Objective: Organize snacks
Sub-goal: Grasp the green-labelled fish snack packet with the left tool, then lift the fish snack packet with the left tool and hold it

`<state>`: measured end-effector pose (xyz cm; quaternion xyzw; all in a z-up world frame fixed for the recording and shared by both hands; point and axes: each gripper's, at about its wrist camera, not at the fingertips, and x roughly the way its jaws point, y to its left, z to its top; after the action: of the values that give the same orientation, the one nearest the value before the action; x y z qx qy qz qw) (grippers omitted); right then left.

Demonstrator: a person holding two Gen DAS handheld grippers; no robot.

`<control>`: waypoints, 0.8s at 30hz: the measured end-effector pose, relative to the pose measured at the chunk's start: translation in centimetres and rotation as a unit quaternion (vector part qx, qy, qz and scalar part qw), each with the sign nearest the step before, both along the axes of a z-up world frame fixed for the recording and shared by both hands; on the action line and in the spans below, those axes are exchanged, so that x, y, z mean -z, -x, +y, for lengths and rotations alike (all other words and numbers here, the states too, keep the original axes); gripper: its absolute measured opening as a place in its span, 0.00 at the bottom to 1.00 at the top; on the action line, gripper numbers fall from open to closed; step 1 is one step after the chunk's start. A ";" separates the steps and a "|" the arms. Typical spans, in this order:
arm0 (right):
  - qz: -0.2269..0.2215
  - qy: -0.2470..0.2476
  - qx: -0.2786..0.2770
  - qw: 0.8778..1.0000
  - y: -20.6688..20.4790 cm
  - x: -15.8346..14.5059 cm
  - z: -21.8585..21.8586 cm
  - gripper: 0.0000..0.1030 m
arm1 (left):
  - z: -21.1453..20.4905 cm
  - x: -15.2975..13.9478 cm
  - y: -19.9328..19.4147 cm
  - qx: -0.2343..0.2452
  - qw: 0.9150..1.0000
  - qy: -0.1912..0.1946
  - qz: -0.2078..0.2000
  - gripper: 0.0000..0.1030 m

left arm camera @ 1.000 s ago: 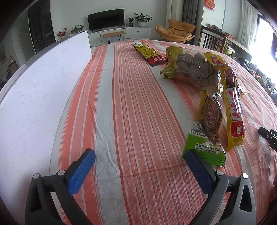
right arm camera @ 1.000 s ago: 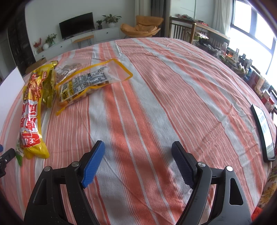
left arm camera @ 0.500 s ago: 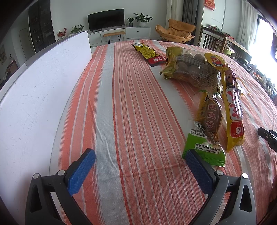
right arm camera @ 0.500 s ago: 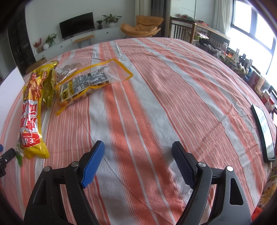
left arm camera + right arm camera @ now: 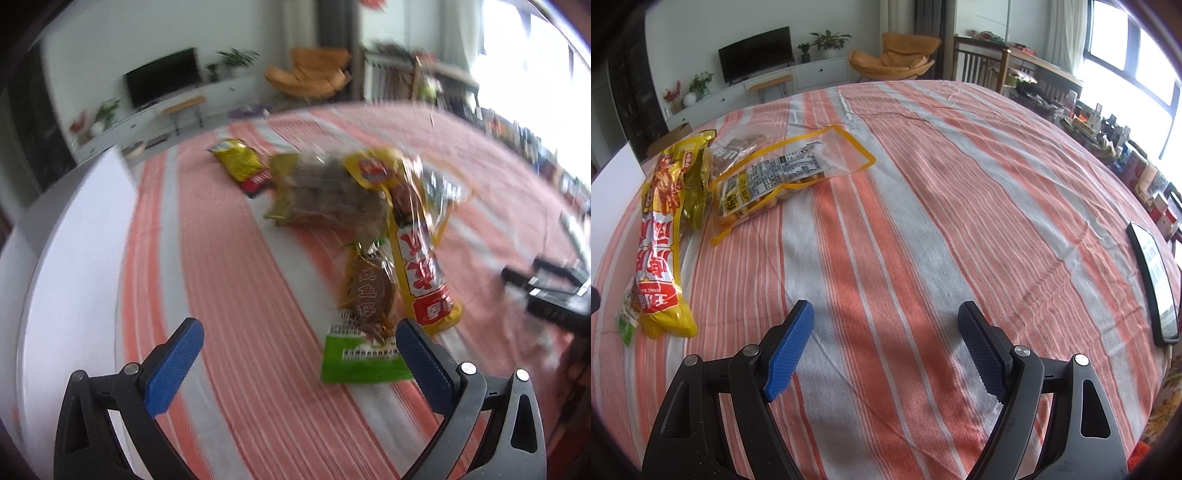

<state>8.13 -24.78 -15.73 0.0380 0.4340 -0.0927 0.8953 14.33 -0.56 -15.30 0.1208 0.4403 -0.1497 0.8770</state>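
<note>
Both tools, left [image 5: 299,341] and right [image 5: 886,332], gape empty.

The worktop [image 5: 923,206] wears a cloth striped orange, grey and white. At the left of the right wrist view lies a yellow packet with red lettering [image 5: 661,236], beside it a clear bag edged in yellow [image 5: 790,173]. Lower centre of the left wrist view, a brown pouch ends in green [image 5: 364,332]; both grippers have blue pads on black frames.

A phone [image 5: 1154,284] lies on the striped tablecloth [image 5: 942,192].
</note>
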 end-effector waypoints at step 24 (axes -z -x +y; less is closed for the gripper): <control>0.000 0.000 0.000 1.000 0.0 0.0 0.0 0.81 | 0.1 2.3 0.5 -0.037 0.999 0.025 0.031 0.53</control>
<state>8.09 -24.80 -15.72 0.0381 0.4340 -0.0928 0.8953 13.85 -0.44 -17.60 0.0778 0.4677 -0.1313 0.8706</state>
